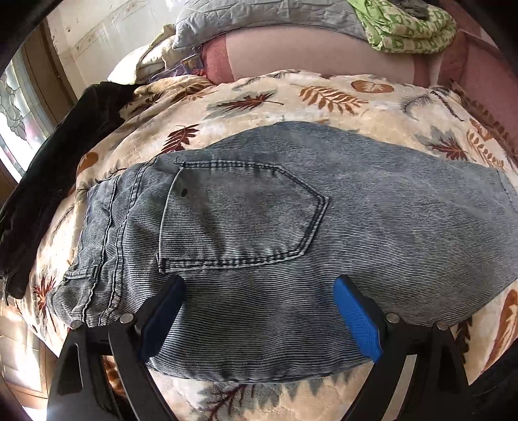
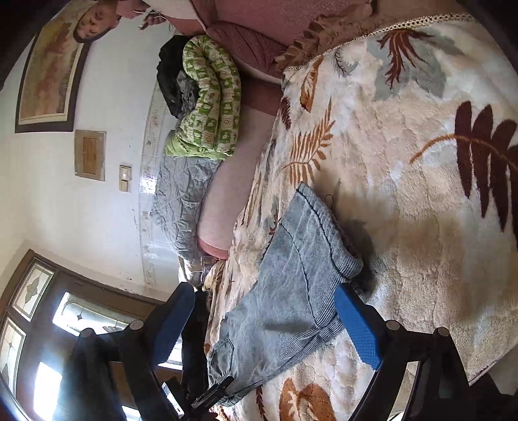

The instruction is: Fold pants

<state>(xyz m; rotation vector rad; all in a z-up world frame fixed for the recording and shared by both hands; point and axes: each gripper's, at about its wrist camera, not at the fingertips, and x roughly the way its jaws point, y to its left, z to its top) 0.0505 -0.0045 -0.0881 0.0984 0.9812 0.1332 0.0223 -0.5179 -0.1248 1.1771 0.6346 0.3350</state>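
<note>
Blue-padded fingers [image 1: 356,320] of my left gripper [image 1: 259,320] come first: jaws spread wide, nothing between the pads, poised over the near part of the pants [image 1: 275,246].

Pants: pale striped denim, folded into a broad bundle, back pocket [image 1: 239,217] facing up, waistband toward the left edge of the blanket. They lie on the leaf-print blanket [image 1: 323,94] that covers the bed, close to its near edge, with a narrow strip of blanket showing below the hem fold.

My right gripper [image 2: 264,322]: jaws wide, pads clear of the cloth; one pad sits over the pants' [image 2: 291,275] edge, the other hangs past the blanket's side. Whether that pad touches the denim I cannot tell.

Open room: a wide bare stretch of blanket [image 2: 404,194] beyond the pants in the right wrist view, running out to its trimmed border.

Dark garment [image 1: 64,155]: draped along the blanket's left edge, just beside the waistband.

Far edge: pink bolster [image 1: 307,51], grey quilt [image 1: 259,16] and green patterned bedding [image 1: 408,29] piled on it, well apart from the pants.

Beyond the bed: white wall with a framed picture [image 2: 51,71], stained-glass window [image 2: 29,291].
</note>
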